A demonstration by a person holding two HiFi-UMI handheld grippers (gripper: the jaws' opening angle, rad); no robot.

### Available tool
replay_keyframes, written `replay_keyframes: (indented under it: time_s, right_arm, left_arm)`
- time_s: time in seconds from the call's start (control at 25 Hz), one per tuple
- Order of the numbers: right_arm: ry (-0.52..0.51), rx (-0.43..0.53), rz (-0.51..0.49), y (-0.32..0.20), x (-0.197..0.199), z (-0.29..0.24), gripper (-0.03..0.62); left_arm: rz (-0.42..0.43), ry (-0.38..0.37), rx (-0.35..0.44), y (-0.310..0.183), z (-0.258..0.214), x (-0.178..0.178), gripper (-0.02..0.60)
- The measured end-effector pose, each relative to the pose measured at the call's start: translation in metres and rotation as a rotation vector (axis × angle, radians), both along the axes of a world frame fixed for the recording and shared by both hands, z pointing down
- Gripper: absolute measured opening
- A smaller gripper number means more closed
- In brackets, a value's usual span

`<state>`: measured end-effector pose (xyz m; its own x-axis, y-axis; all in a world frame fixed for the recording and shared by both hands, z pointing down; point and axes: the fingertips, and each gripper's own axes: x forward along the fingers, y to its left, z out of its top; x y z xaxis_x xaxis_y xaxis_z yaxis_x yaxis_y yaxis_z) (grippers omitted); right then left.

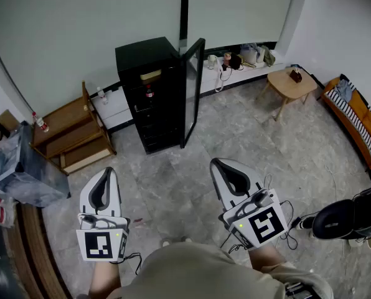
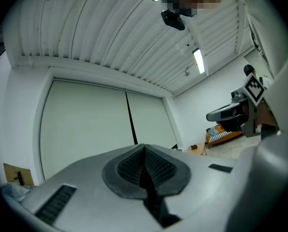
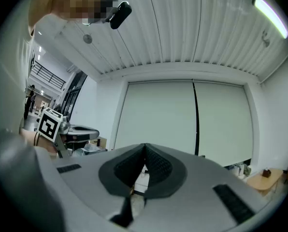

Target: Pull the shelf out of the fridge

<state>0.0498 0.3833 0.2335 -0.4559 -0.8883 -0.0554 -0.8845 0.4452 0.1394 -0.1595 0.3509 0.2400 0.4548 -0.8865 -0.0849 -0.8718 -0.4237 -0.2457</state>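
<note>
Both grippers are held level over the near part of the grey floor, and the fridge is seen well ahead, stood at the floor's far edge against the pale wall. Its door is swung open to the right. The shelf is lodged inside the dark cabinet, not yet drawn out; a bottle can be made out on an upper level. The left gripper is pressed fully together, pad against pad, nothing caught between. The right gripper is likewise closed on nothing. Neither is brought near the fridge. A wooden rack is set just left of the fridge; a small wooden table is placed towards the far right corner.
</note>
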Motion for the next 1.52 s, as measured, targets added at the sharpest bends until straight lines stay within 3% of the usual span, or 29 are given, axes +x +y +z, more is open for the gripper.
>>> replay_keyframes:
  time_s: [0.32, 1.04, 1.52]
  right_arm:
    - [-0.056, -0.007, 0.017, -0.003, -0.003, 0.0, -0.004]
    - [-0.079, -0.041, 0.058, 0.001, 0.06, 0.025, -0.003]
    - [-0.096, -0.063, 0.057, -0.016, 0.071, 0.047, -0.003]
  left_arm:
    - [0.03, -0.013, -0.033, -0.002, 0.007, 0.0, 0.006]
    - [0.023, -0.009, -0.053, 0.005, 0.015, 0.047, 0.006]
    - [0.034, -0.008, -0.065, -0.008, 0.03, 0.061, 0.006]
